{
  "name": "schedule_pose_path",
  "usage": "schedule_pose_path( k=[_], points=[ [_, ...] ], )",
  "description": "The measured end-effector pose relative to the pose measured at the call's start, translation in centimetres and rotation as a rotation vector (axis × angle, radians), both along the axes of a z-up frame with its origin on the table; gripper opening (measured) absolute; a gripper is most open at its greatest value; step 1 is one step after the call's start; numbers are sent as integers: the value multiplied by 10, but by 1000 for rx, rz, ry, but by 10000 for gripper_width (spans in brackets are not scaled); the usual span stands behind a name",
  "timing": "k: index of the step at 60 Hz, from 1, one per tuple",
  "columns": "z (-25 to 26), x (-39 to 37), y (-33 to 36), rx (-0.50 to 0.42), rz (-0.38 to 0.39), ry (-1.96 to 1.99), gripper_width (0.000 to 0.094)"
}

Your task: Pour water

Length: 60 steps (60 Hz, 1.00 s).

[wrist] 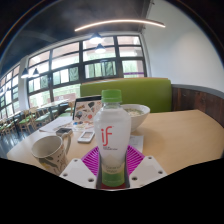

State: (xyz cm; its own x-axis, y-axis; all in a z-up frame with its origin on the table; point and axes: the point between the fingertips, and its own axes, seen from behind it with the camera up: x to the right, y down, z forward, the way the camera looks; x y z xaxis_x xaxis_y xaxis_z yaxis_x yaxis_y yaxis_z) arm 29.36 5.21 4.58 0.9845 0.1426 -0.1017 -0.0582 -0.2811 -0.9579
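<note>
A clear plastic bottle (112,140) with a green cap and a white label printed "if" stands upright between the two fingers of the gripper (113,166), and everything else is best placed from it. The purple pads (94,158) sit against the bottle's lower body on either side, so the fingers appear to be pinching it, though its base is hidden low between them and whether it rests on the table cannot be told. To the left of the bottle, near it and apart from it, a pale mug (49,150) with a handle facing the bottle stands on the light wooden table (175,135). Behind the bottle and to its right sits a wide white bowl (134,113); behind it and to the left a laptop (84,107) stands open, with a small box or carton (86,133) lying on the table in front of it. Beyond the table, further back than the bowl, runs a green bench seat (150,92), and above that a wall of large windows (80,65).
</note>
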Motion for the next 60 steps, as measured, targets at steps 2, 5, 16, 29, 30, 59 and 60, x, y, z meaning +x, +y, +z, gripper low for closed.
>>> schedule_pose_path(
  k=[2,5,16,29,30,59,60],
  points=[
    [0,0,0,0,4,-3,311],
    [-1,-1,0,-2,9,-9,311],
    [-1,-2,-6,-5,12,-43,349],
    [-11,1,-16,-53,-26,-44,672],
    [-11,1,-14,-48,-22,-46,734],
    [51,-5,-197,-9,-184,-59,824],
    [51,-8,-205,-7,-188,-52,824]
  ],
)
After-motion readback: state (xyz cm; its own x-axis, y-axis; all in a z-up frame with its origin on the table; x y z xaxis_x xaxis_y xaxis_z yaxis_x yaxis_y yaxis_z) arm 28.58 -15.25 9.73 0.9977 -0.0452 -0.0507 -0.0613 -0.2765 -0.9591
